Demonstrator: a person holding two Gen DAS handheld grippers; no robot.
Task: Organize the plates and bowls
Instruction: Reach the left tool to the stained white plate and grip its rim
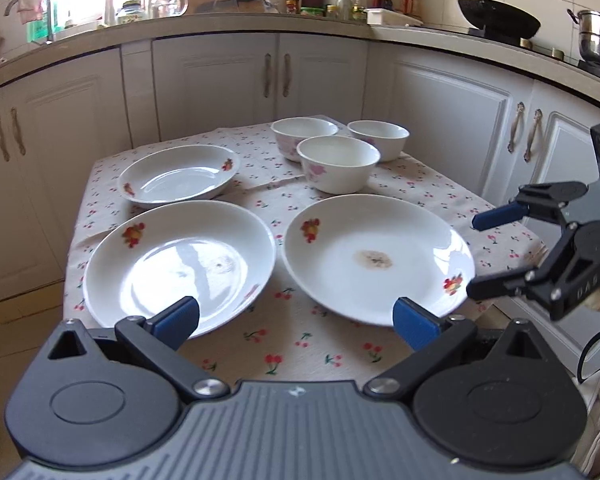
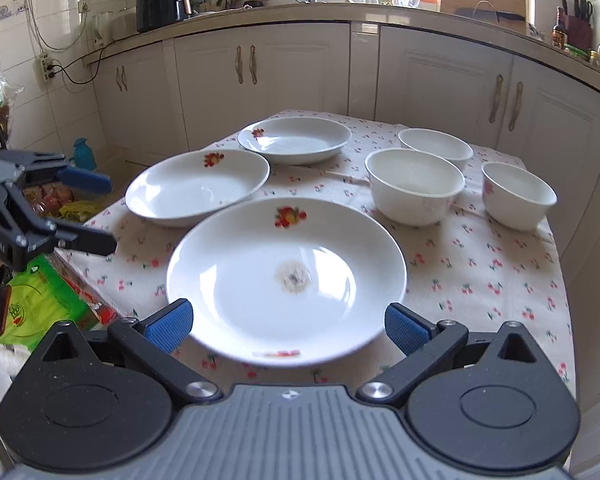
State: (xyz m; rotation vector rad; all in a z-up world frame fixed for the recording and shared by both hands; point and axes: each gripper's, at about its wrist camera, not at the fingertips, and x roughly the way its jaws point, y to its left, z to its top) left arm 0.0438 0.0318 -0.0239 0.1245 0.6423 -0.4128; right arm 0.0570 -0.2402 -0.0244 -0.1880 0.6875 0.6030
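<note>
Step in hand: we judge this to be the approach to the first plate — nothing is stacked yet and neither tool holds anything.
Left gripper (image 1: 296, 320): jaws spread wide, hovering over the near edge of the tabletop (image 1: 340, 356), between the two near plates.
Right gripper (image 2: 288, 326): jaws spread, lined up on the near rim of the stained plate (image 2: 286, 280), not yet touching it as far as we can tell.
Stained plate: near edge of the tabletop, toward the right corner in the left wrist view — a brown mark sits at its centre.
Clean near plate (image 1: 180, 264): near left corner, just beside the stained one, rims almost meeting.
Far plate (image 1: 179, 178): left edge, behind the clean near plate.
Bowls: clustered at the far right corner — front bowl (image 1: 338, 164), rear left bowl (image 1: 304, 132), rear right bowl (image 1: 379, 138).
How to do it well: we would pinch the plate at its rim, lift it level, and lower it centred onto another plate so the glaze does not knock.
Risk: a thin rim grip may let the plate tilt or slip.
Count of plates: three.
Count of bowls: three.
</note>
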